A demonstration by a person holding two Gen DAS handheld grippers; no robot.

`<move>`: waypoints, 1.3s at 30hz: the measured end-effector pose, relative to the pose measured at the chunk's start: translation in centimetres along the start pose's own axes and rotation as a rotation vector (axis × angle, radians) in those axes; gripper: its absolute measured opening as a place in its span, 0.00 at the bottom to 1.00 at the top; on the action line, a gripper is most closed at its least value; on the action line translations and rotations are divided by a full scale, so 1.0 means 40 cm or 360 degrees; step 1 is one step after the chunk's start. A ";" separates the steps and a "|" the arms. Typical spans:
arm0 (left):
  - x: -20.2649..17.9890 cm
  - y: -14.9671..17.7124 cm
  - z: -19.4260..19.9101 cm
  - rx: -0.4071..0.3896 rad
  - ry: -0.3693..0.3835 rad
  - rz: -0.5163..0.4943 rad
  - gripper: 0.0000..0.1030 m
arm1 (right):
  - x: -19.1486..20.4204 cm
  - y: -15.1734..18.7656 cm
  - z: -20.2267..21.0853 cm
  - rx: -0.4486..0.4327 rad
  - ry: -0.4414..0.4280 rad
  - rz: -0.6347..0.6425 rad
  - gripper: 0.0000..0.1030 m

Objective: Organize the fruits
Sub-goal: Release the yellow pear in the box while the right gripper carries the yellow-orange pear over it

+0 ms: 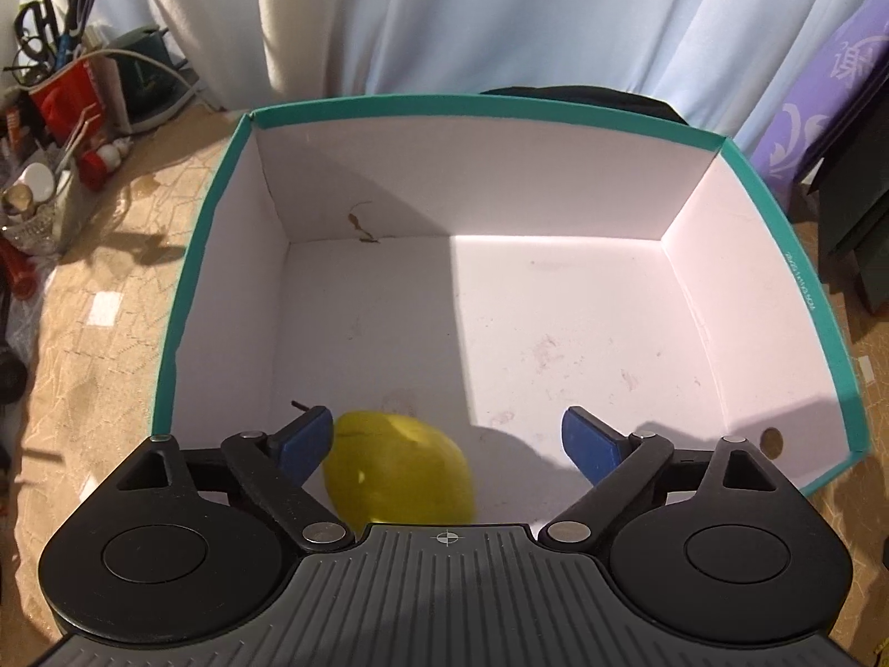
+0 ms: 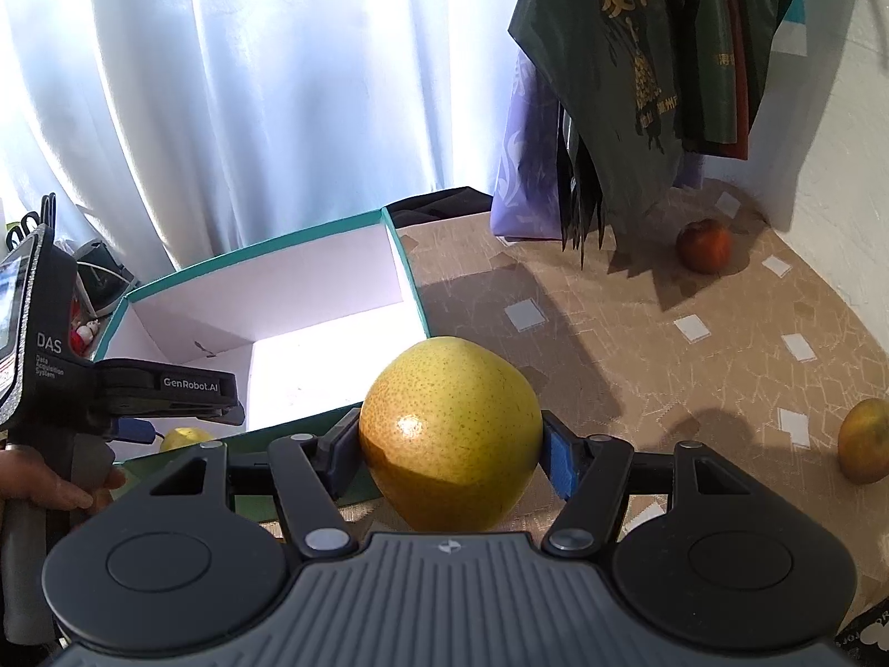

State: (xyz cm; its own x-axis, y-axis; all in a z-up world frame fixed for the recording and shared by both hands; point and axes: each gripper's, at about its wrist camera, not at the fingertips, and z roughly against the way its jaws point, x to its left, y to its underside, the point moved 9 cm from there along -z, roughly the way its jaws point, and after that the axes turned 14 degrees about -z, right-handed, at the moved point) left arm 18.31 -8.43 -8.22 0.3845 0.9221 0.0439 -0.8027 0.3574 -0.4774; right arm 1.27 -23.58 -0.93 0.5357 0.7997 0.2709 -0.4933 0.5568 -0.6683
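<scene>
Right gripper point(image 2: 450, 444) clamps a large yellow pear point(image 2: 450, 433) just outside the teal box point(image 2: 408, 272). Left gripper point(image 1: 450, 439) hangs wide open over a smaller yellow fruit point(image 1: 397, 467) on the box floor. Only the right view shows the red fruit point(image 2: 704, 245) and orange fruit point(image 2: 867, 441) on the table point(image 2: 611, 333).

Yellow fruit, a green and white box

The box point(image 1: 800, 289) is green outside and white inside. A yellow pear point(image 1: 397, 467) lies in it. The big pear point(image 2: 450, 433) is yellow with tiny brown dots. The tablecloth point(image 2: 639, 344) is tan with white squares. One fruit point(image 2: 704, 245) is red, another point(image 2: 864, 441) orange. The curtain point(image 1: 500, 16) is pale blue-white.
</scene>
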 end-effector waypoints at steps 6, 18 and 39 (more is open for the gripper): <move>0.022 0.009 0.154 -0.0265 -0.0087 -0.0011 0.97 | 0.018 -0.012 0.000 -0.0018 -0.0013 0.0041 0.62; 0.118 0.075 0.276 -0.0422 -0.0174 0.0111 0.99 | 0.135 -0.068 -0.055 -0.0049 -0.0132 0.0186 0.63; 0.211 0.153 0.288 -0.0354 -0.0295 0.0229 0.99 | 0.256 0.037 -0.363 0.0297 -0.0055 0.0425 0.62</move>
State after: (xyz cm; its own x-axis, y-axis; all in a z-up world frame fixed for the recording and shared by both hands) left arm 11.39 3.23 -0.65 0.1682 0.9794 0.1113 -0.7157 0.1990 -0.6695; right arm 16.00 -17.82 -9.21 0.3482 0.9285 0.1288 -0.7322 0.3552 -0.5811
